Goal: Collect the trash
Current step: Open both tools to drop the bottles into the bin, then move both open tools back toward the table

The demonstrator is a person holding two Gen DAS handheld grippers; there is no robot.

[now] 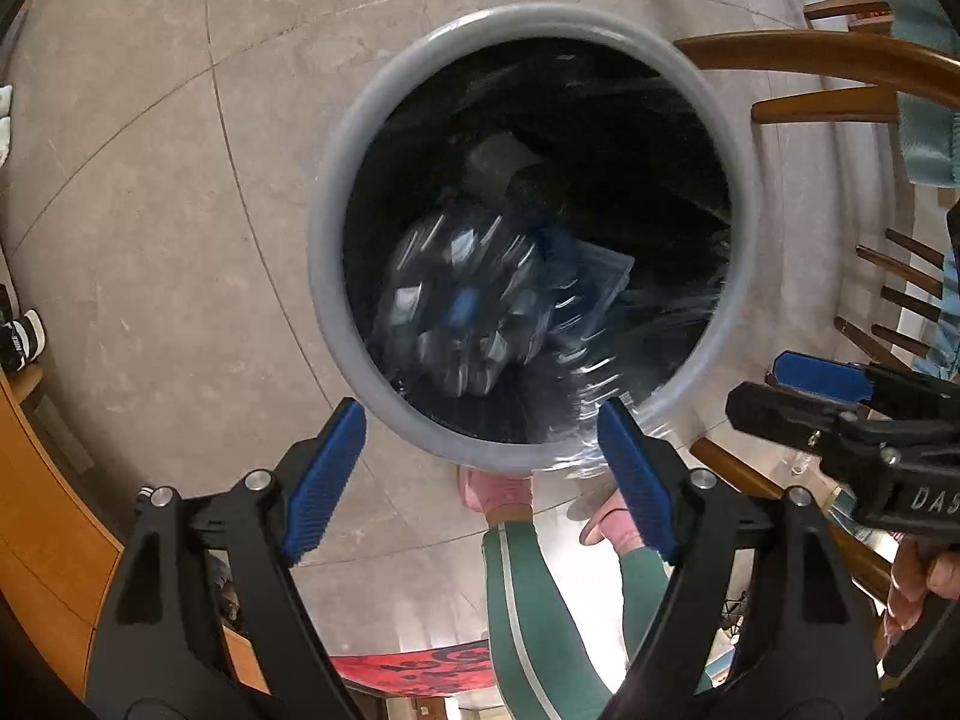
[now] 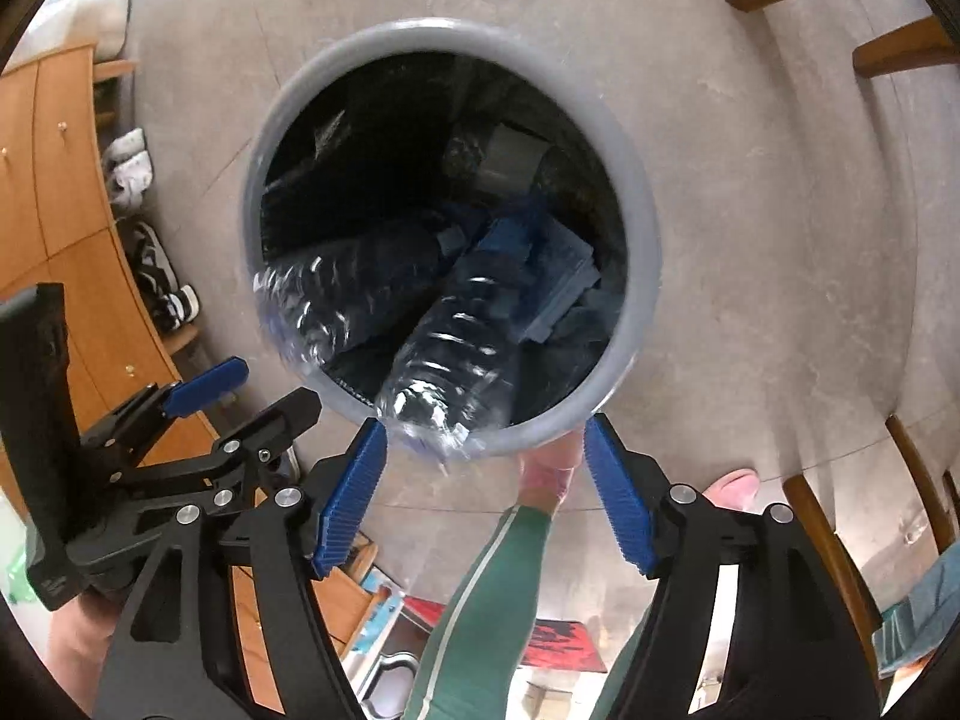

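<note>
A grey round trash bin [image 1: 342, 192] with a black liner stands on the floor below both grippers; it also shows in the right wrist view [image 2: 645, 228]. Clear plastic bottles lie blurred inside it: one in the left wrist view [image 1: 462, 306], two in the right wrist view, a left one [image 2: 354, 294] and a nearer one [image 2: 462, 354] by the near rim. My left gripper [image 1: 483, 474] is open and empty above the bin's near rim. My right gripper [image 2: 486, 492] is open and empty above the same rim. Each gripper appears in the other's view, the right [image 1: 798, 384] and the left [image 2: 240, 390].
The person's green trouser legs and pink slippers [image 1: 498, 492] stand just behind the bin. Wooden chairs [image 1: 840, 78] stand to the right, a wooden cabinet [image 2: 72, 222] with shoes [image 2: 162, 282] to the left. The floor is grey concrete [image 1: 180, 180].
</note>
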